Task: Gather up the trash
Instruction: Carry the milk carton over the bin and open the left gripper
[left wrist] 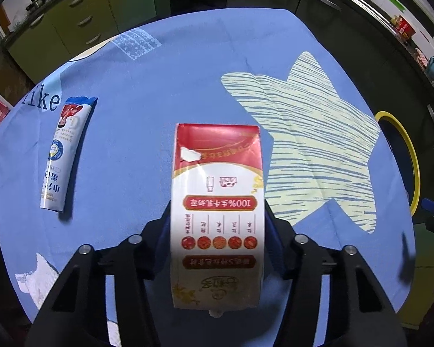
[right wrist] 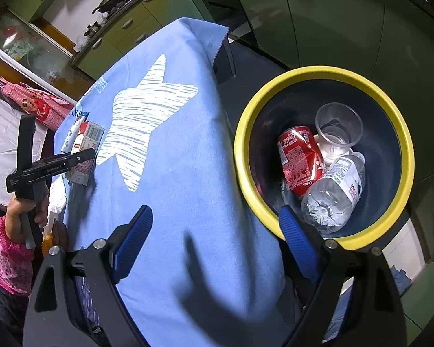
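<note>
My left gripper (left wrist: 217, 211) is shut on a red and white milk carton (left wrist: 217, 202), holding it over the blue tablecloth (left wrist: 159, 86). The carton also shows in the right wrist view (right wrist: 85, 150), with the left gripper's fingers (right wrist: 81, 154) on it. A white and blue snack wrapper (left wrist: 62, 156) lies on the cloth to the left of it. My right gripper (right wrist: 217, 240) is open and empty at the table's right edge, beside the yellow-rimmed bin (right wrist: 240, 133). The bin holds a red can (right wrist: 299, 162), a clear plastic bottle (right wrist: 335, 188) and a clear cup (right wrist: 337, 130).
Crumpled white tissue (left wrist: 40, 283) lies at the near left of the table. The bin rim (left wrist: 410, 156) stands off the table's right side. Green kitchen cabinets (left wrist: 81, 17) run behind the table. A red patterned bag (right wrist: 40, 104) lies beyond the table's left end.
</note>
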`<state>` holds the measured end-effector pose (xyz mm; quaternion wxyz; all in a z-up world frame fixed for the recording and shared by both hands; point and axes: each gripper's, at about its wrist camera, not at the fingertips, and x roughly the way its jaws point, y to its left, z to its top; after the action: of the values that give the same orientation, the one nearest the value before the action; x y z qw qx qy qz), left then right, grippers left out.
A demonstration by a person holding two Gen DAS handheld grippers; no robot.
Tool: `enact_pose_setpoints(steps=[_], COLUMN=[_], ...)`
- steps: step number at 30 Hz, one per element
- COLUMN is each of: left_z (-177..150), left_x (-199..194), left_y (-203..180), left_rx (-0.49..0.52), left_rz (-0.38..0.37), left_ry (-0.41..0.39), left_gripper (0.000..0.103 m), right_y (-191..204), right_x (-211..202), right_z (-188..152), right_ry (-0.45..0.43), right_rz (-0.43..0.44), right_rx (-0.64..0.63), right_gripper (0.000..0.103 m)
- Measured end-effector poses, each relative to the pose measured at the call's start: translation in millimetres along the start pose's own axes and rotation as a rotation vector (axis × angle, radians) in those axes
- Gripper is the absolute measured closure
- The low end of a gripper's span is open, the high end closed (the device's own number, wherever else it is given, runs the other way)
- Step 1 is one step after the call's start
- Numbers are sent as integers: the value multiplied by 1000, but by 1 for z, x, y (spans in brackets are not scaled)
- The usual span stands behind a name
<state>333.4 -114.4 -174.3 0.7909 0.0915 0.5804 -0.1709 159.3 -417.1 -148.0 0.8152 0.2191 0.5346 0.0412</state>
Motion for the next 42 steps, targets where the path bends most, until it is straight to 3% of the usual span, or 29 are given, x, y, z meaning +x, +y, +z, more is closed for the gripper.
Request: enact_pose_setpoints(steps=[8,17,22,28,37,42], left_z=[-4,-13,-5,16,46,61], left_x=[-4,-47,-74,-78,-29,17], left_y=[-6,-47,-110,-202,-320,-354], left_rx=[21,143,274,402,460,436], left_rz=[-17,-87,-163,-242,-328,-295], left_ry=[-3,-43,-71,-61,-8,24], left_gripper=[49,50,50,50,50,50], right_y=[-2,-14,-36,-72,-109,-121], right_x=[2,-26,-56,-87,-99,-94], right_z=[-2,-13,-32,-57,-76,-81], right_ry=[3,-40,-85,-136,-151,-137], right_rz=[5,-25,-84,-108,-100,-84], right_rx=[4,22,48,118,186,209], right_gripper=[19,19,19,19,18,18])
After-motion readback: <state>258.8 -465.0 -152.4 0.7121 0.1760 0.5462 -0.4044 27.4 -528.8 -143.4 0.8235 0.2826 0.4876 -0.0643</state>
